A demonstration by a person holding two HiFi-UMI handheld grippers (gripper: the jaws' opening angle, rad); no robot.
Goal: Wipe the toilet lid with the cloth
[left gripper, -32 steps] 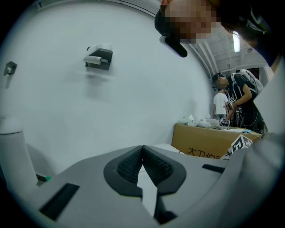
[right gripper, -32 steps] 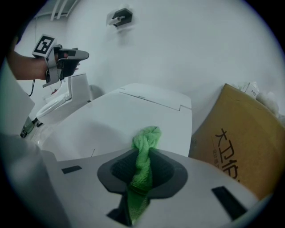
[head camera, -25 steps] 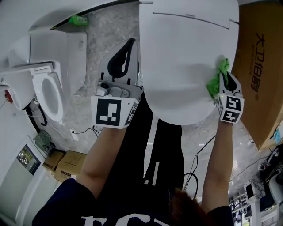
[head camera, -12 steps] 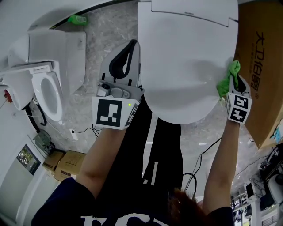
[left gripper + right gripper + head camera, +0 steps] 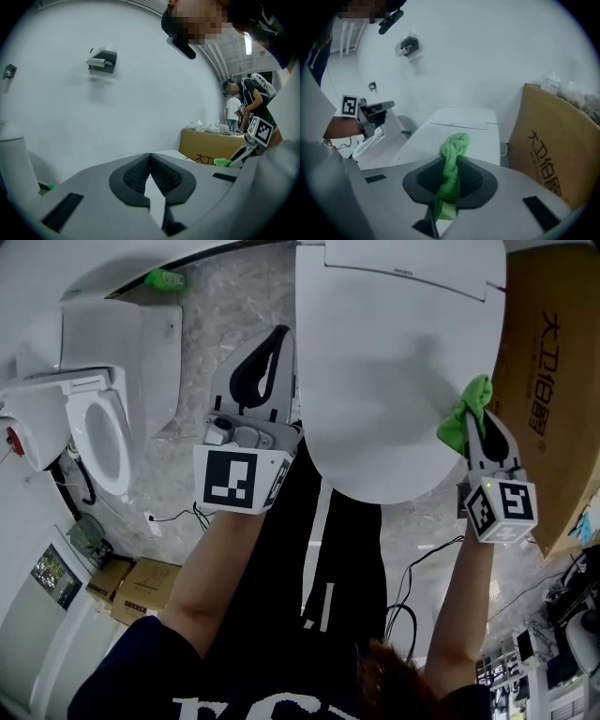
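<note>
— What holds anything here?

— The big brown cardboard box with black printed characters [image 5: 548, 362] stands just right of the toilet. In the right gripper view a small white carton [image 5: 551, 83] and some pale grey lumps rest on its top; I cannot tell what the lumps are. Two small brown cartons [image 5: 141, 587] sit on the floor at lower left, shut. A second white toilet [image 5: 103, 432] beside them has its seat down and its bowl open; the inside is too small to read.

— And the cloth?

— The bright green knitted cloth [image 5: 461, 418] is bunched and twisted into a rope. The right gripper [image 5: 478, 409] has its jaws clamped on it: a knotted wad sticks out past the tips, and a tail hangs down behind the pads. It lies at the right rim of the closed, glossy white toilet lid [image 5: 384, 381], towards the front curve. Whether it presses on the lid I cannot tell.

— The other tool?

— The left gripper [image 5: 277, 343] has its jaws together with nothing between them, and sits just beside the lid's left edge, above the grey marbled floor [image 5: 220, 306].
</note>
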